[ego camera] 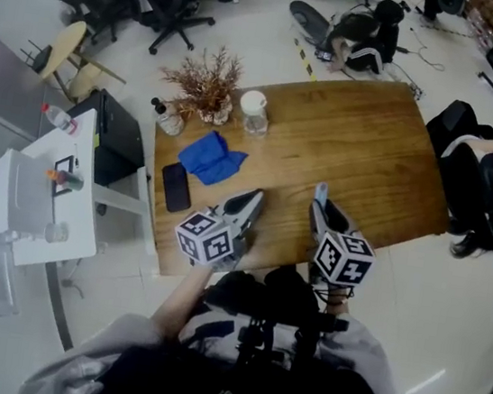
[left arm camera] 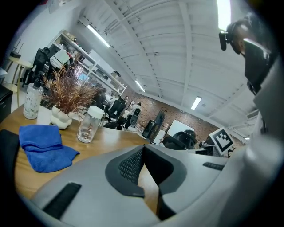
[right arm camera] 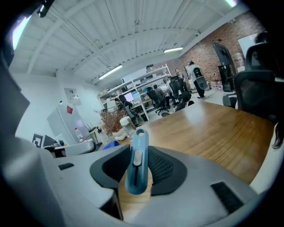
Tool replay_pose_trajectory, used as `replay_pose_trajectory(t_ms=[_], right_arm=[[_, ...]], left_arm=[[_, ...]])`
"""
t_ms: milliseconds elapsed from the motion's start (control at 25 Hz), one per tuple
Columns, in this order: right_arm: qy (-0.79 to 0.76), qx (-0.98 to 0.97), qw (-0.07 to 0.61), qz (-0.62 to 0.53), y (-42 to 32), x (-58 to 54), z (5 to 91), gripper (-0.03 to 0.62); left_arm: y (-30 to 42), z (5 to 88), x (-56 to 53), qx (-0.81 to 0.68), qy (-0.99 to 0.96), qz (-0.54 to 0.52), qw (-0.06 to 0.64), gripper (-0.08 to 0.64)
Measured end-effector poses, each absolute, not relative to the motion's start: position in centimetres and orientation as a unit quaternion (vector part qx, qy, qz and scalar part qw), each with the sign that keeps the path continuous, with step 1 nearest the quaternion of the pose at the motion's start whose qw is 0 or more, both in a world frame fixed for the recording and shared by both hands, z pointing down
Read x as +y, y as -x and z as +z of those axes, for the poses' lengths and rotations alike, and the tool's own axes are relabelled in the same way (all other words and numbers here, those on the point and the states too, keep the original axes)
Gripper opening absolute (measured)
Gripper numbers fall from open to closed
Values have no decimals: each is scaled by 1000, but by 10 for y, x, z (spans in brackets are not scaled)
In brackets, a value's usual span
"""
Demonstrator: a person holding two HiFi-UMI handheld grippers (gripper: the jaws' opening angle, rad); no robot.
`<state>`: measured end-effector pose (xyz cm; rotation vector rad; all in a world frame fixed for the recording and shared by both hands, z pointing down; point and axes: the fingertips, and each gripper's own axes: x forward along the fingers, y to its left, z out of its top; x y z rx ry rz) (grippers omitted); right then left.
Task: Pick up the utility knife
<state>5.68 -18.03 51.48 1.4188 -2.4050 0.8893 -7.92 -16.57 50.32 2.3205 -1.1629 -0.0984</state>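
Nearest the person, over the worktop's (ego camera: pixel 387 166) front edge, the right gripper (ego camera: pixel 321 213) is gripping the blue utility knife (right arm camera: pixel 136 162) between its jaws, and the left gripper (left arm camera: pixel 143 148) is hovering alongside, jaws closed and empty. Farther back, a blue cloth (ego camera: pixel 211 159) and a black phone (ego camera: pixel 176 187) are lying.

Both grippers side by side, pointing forward.
Left gripper (ego camera: pixel 254 198): jaws together, nothing between them. Right gripper (ego camera: pixel 321 202): jaws clamped on the utility knife (right arm camera: pixel 136 165), which stands between the pads. Forearms drawn in close to the torso.

Grey tongs (ego camera: pixel 254 198), black ribbed pads (right arm camera: pixel 162 166), black-white marker cubes (ego camera: pixel 343 258)
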Motion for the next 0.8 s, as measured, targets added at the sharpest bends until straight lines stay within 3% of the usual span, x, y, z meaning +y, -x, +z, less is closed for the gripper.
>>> replay_pose_trajectory(t_ms=[240,800], right_arm=[[-484,-816,81,304,-56,-166,495,140],[-473,-822,96,304,-44,-166,495,140]], left_arm=[[65,500,-161,-413,-874,-20,257,5],[67,501,-164,-417,-871,-15,258,5]])
